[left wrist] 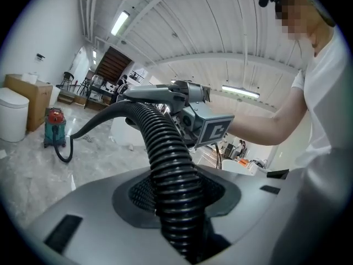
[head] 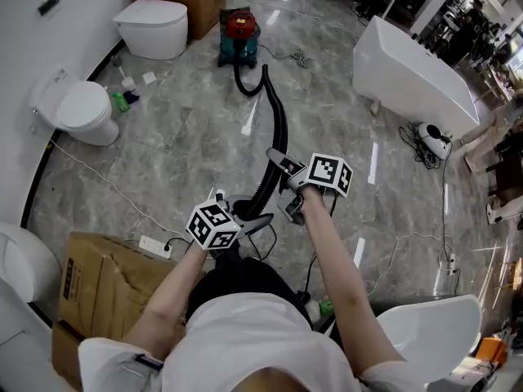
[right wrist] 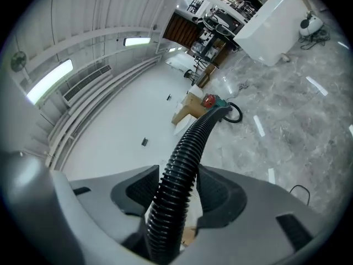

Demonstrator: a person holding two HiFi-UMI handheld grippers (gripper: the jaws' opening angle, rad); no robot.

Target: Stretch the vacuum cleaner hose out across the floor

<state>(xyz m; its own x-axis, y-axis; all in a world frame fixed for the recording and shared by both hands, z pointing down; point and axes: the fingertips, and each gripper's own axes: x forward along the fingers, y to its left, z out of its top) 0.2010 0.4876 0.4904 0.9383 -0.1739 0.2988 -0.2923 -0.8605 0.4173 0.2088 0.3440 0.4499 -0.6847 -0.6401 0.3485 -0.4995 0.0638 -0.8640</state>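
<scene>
Across the grey marbled floor (head: pixel 188 129), the black ribbed vacuum cleaner hose (head: pixel 275 125) runs from the red-lidded teal canister vacuum cleaner (head: pixel 239 37) at the far side. It curls once beside the canister and then comes toward us, up to our two tongs. Our left tongs (head: pixel 260 219) are pinching the hose near its close end; in the left gripper view the dark pads sit tight against both sides of its ribs. Our right tongs (head: pixel 283 184) sit just further along the hose, toward the vacuum cleaner. Their jaws stand partly spread with the hose running between them, the pads close at each side without visibly squeezing it. A brown cardboard box (head: pixel 106 292) lies at our left, and a white toilet (head: pixel 82 109) stands by the wall.
</scene>
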